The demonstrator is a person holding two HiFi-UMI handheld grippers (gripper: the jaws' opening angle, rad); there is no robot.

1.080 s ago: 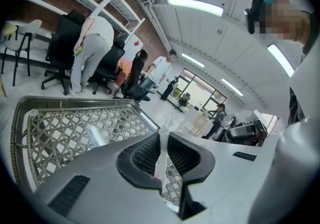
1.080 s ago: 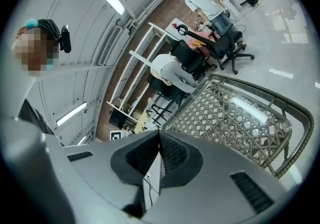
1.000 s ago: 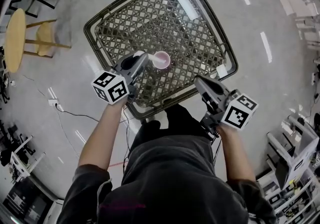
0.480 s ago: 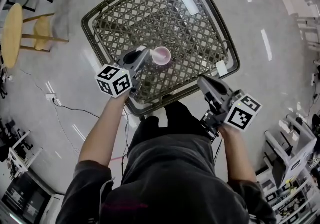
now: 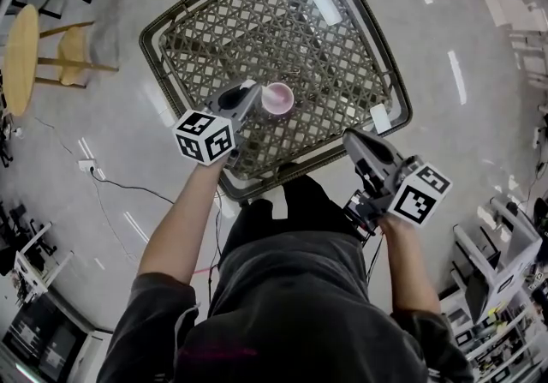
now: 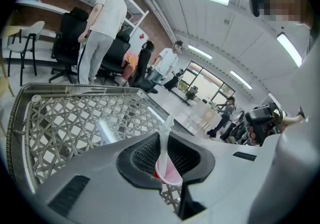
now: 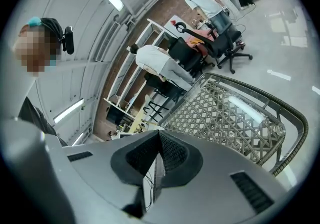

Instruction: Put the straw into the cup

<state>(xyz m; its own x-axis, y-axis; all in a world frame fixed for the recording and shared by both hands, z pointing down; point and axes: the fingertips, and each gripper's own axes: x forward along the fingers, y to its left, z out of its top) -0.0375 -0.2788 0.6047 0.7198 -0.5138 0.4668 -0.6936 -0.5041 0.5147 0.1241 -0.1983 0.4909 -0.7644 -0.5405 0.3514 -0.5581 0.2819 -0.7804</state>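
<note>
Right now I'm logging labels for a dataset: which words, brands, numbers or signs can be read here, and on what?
No readable text anywhere.
The left hand-held gripper and right hand-held gripper bear only black-and-white square patterns, no letters.
The cup and straw show no print.

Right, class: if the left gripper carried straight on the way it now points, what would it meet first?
Most likely the small pink cup on the woven lattice table. The cup shows just beyond the jaws of the left gripper, which are shut on the pale straw. Depth is uncertain.
</note>
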